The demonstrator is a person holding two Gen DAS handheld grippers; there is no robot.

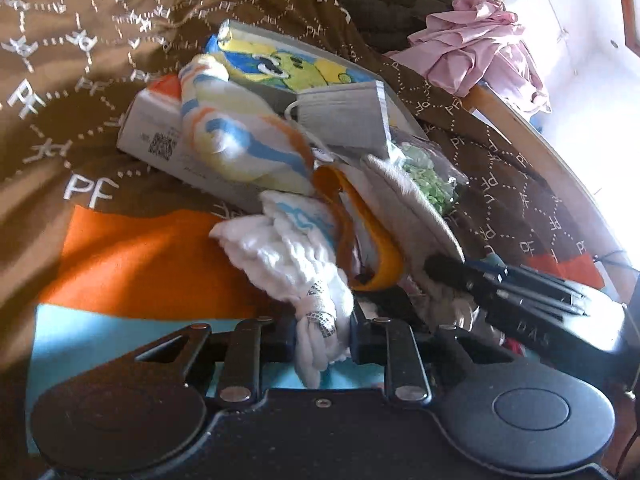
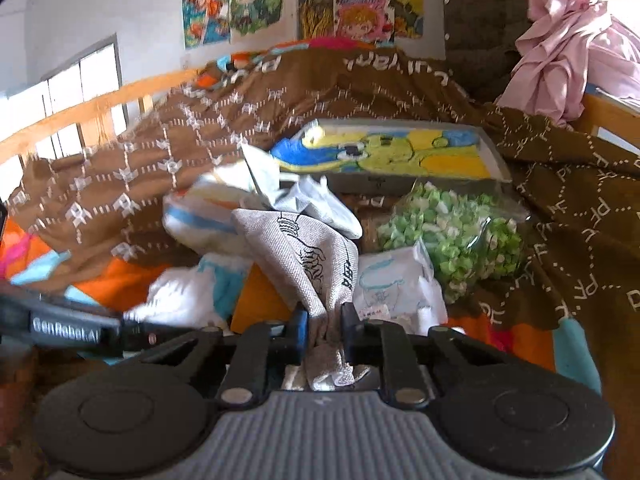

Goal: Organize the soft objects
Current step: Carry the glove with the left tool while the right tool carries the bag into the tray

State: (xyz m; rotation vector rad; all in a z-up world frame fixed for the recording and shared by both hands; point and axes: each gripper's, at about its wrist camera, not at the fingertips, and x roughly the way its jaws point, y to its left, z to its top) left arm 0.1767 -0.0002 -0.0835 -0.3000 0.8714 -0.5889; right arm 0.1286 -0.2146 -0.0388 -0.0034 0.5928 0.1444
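Note:
A pile of soft things lies on a bed. My left gripper (image 1: 323,336) is shut on a fluffy white cloth with light blue marks (image 1: 288,248), bunched between its fingers. My right gripper (image 2: 324,330) is shut on a grey woven cloth with black line drawings (image 2: 304,248), which stands up in a peak. In the left wrist view that grey cloth (image 1: 408,196) lies over an orange cloth (image 1: 360,216), and the right gripper's black body (image 1: 520,292) comes in from the right. A striped white, blue and orange soft item (image 1: 240,140) rests behind.
A brown patterned blanket (image 1: 92,80) covers the bed. On it lie a flat box with a green cartoon picture (image 2: 384,152), a white carton (image 1: 156,136), a bag of green bits (image 2: 456,236) and a white packet (image 2: 396,288). Pink fabric (image 2: 568,48) hangs at right, a wooden bed rail (image 2: 80,108) at left.

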